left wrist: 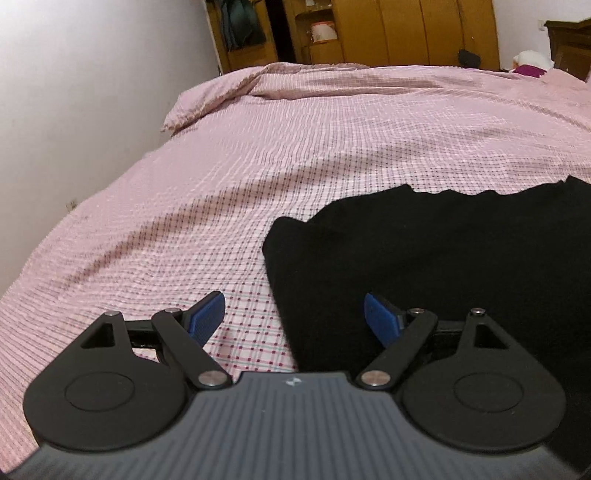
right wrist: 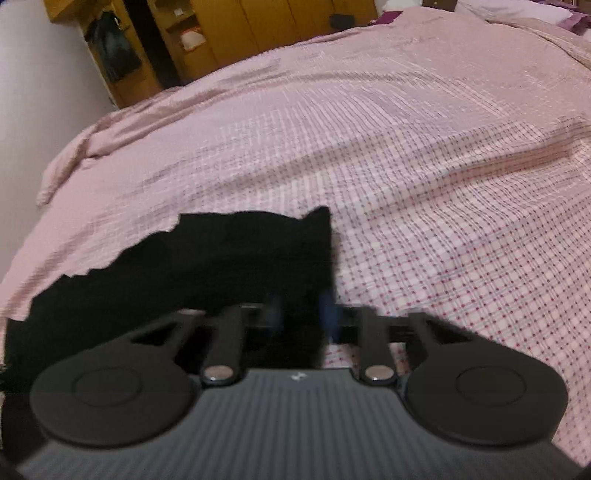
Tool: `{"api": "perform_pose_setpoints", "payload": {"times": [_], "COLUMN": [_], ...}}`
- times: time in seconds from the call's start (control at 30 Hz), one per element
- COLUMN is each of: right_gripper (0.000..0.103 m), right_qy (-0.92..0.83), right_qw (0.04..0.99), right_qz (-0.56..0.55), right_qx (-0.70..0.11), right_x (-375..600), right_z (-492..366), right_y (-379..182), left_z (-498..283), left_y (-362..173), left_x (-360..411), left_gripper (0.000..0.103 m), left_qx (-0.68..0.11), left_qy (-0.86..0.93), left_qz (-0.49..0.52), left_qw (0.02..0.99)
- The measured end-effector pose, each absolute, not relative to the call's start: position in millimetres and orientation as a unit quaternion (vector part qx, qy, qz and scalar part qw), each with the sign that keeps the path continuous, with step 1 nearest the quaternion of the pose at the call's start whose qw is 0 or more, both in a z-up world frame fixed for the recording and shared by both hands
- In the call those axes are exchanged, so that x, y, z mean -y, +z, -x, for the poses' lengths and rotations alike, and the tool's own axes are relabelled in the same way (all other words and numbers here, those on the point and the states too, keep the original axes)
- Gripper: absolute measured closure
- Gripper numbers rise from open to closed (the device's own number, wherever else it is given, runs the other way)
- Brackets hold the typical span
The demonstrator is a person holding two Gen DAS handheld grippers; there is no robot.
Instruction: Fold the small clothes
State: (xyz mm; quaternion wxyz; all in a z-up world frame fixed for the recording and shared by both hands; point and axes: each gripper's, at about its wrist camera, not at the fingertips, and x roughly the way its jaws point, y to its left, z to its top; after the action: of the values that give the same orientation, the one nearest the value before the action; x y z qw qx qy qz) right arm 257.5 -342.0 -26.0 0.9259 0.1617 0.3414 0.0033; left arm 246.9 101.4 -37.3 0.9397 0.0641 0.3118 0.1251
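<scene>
A black garment point(left wrist: 436, 266) lies flat on the pink checked bedspread point(left wrist: 280, 155). My left gripper point(left wrist: 295, 317) is open, its blue pads point(left wrist: 207, 317) wide apart and straddling the garment's left edge, holding nothing. In the right wrist view the same garment point(right wrist: 207, 273) lies on the bedspread point(right wrist: 424, 166), and my right gripper point(right wrist: 301, 317) is nearly shut, its blue pads point(right wrist: 328, 317) close on either side of the garment's near right corner. That view is blurred by motion.
A white wall point(left wrist: 81, 92) runs along the bed's left side. Wooden wardrobes point(left wrist: 406, 29) stand beyond the far end of the bed. A bunched fold of bedding point(left wrist: 221, 96) lies at the far left. Pillows point(right wrist: 517, 11) lie at the far right.
</scene>
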Motion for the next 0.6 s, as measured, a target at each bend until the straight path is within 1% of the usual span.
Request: {"api": "perform_pose_setpoints", "payload": {"times": [0.1, 0.13, 0.2, 0.33, 0.47, 0.53, 0.6], "right_gripper": [0.092, 0.1, 0.099, 0.098, 0.097, 0.097, 0.096], "right_qy": [0.021, 0.018, -0.001, 0.0, -0.049, -0.038, -0.004], "right_qw": [0.936, 0.938, 0.94, 0.931, 0.949, 0.956, 0.956], "right_qz": [-0.164, -0.163, -0.138, -0.081, -0.04, -0.04, -0.043], "right_qx": [-0.312, -0.306, -0.311, -0.356, -0.307, -0.287, -0.289], "right_x": [344, 346, 347, 340, 320, 310, 301], "right_z": [-244, -241, -240, -247, -234, -229, -230], "right_y": [-7, -1, 2, -8, 8, 15, 14], "left_z": [-253, -254, -259, -264, -267, -268, -270], "left_y": [-39, -40, -42, -45, -48, -49, -49], "left_x": [-102, -101, -102, -102, -105, -107, -110], "left_gripper": [0.017, 0.017, 0.016, 0.014, 0.011, 0.01, 0.009], "left_qx": [-0.309, -0.309, -0.313, -0.318, -0.316, -0.317, -0.319], "left_qy": [0.124, 0.123, 0.121, 0.125, 0.123, 0.122, 0.122], "left_qz": [-0.073, -0.075, -0.076, -0.069, -0.064, -0.056, -0.045], "left_qw": [0.94, 0.94, 0.939, 0.937, 0.939, 0.939, 0.939]}}
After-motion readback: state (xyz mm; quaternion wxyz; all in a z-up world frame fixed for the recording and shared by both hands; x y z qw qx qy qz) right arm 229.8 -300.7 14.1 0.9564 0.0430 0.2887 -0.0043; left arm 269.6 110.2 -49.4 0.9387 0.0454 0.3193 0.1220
